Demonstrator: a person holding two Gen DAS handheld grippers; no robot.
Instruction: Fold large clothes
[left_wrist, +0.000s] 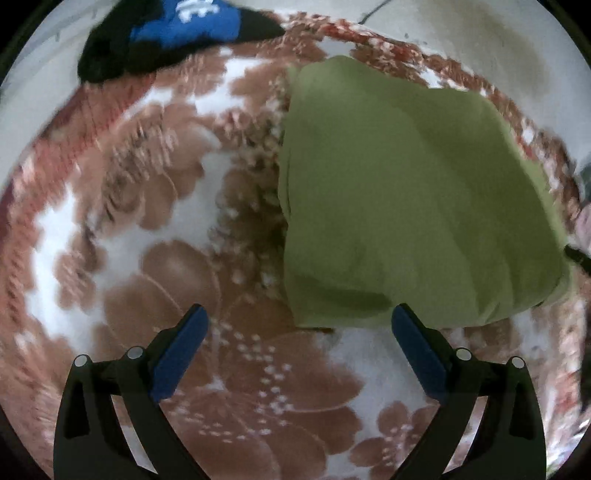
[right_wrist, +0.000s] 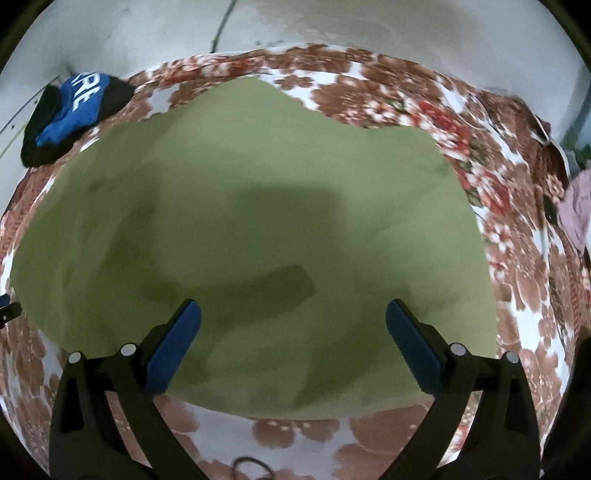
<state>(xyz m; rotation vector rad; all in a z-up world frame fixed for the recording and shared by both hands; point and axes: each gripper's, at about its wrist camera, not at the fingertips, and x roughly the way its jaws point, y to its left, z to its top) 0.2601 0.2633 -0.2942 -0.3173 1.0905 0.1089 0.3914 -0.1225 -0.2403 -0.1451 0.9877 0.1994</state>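
Note:
A folded olive-green garment (left_wrist: 406, 199) lies on a bed covered with a brown and white floral sheet (left_wrist: 147, 229). In the left wrist view my left gripper (left_wrist: 299, 325) is open and empty, hovering at the garment's near left corner. In the right wrist view the green garment (right_wrist: 258, 221) fills the middle, folded flat. My right gripper (right_wrist: 293, 321) is open and empty above its near edge, casting a shadow on the cloth.
A black and blue garment with white letters (left_wrist: 177, 33) lies at the far left corner of the bed; it also shows in the right wrist view (right_wrist: 74, 110). A pinkish cloth (right_wrist: 576, 214) is at the right edge. A pale wall (right_wrist: 369, 26) is behind the bed. A dark hair tie (right_wrist: 251, 467) lies on the sheet.

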